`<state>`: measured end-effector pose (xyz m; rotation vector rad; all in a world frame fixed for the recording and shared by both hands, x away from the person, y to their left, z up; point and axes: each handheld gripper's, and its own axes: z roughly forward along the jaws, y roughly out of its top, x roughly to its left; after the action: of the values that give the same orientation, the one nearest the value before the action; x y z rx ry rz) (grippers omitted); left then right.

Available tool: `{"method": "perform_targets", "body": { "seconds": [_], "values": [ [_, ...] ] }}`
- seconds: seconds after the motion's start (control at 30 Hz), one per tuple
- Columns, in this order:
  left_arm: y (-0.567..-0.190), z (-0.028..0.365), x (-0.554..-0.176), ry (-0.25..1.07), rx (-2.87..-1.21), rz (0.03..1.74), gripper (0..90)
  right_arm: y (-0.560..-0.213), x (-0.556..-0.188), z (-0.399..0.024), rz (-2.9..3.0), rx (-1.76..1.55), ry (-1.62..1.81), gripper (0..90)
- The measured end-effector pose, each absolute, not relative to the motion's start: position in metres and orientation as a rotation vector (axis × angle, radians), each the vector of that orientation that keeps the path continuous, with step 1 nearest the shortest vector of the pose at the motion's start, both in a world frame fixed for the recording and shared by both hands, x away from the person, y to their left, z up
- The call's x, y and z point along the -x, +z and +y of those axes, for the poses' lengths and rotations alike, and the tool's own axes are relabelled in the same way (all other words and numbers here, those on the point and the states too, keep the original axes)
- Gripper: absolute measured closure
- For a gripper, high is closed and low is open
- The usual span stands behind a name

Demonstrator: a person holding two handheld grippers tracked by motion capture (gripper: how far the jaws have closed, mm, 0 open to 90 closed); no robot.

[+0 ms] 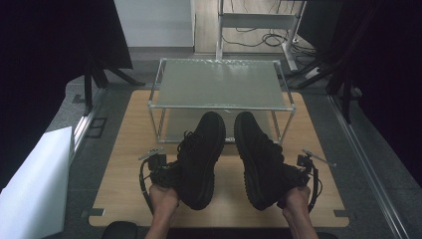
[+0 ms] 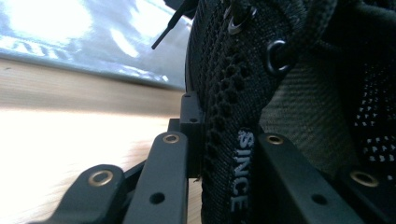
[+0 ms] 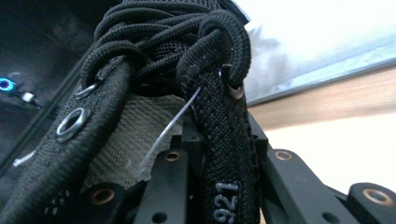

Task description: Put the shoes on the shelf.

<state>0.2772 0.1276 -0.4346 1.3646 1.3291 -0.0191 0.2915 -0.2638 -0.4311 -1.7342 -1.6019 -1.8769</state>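
Note:
Two black knit lace-up shoes are held over the wooden table (image 1: 130, 130), toes pointing away toward a shelf rack. My left gripper (image 1: 166, 174) is shut on the side wall of the left shoe (image 1: 201, 149) near its collar. In the left gripper view the jaws pinch the knit wall (image 2: 224, 93), which carries white lettering, with the left gripper (image 2: 229, 140) closed around it. My right gripper (image 1: 294, 174) is shut on the right shoe (image 1: 259, 152) in the same way. The right gripper view has the right gripper (image 3: 215, 156) clamping the eyelet strip (image 3: 219, 116) beside the laces.
A low metal-framed rack (image 1: 221, 106) with a frosted glass top and a lower shelf stands at the table's far side, just beyond the shoe toes. A white panel (image 1: 30, 189) lies off the table's left. Dark stands and cables surround the table.

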Motion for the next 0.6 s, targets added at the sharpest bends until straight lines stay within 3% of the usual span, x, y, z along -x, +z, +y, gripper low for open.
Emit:
{"method": "perform_targets", "body": {
  "seconds": [0.6],
  "values": [
    [-0.401, 0.120, -0.303, -0.040, -1.202, 1.329, 78.9, -0.390, -0.318, -0.245, -1.537, 1.763, -1.929, 77.7]
  ]
}}
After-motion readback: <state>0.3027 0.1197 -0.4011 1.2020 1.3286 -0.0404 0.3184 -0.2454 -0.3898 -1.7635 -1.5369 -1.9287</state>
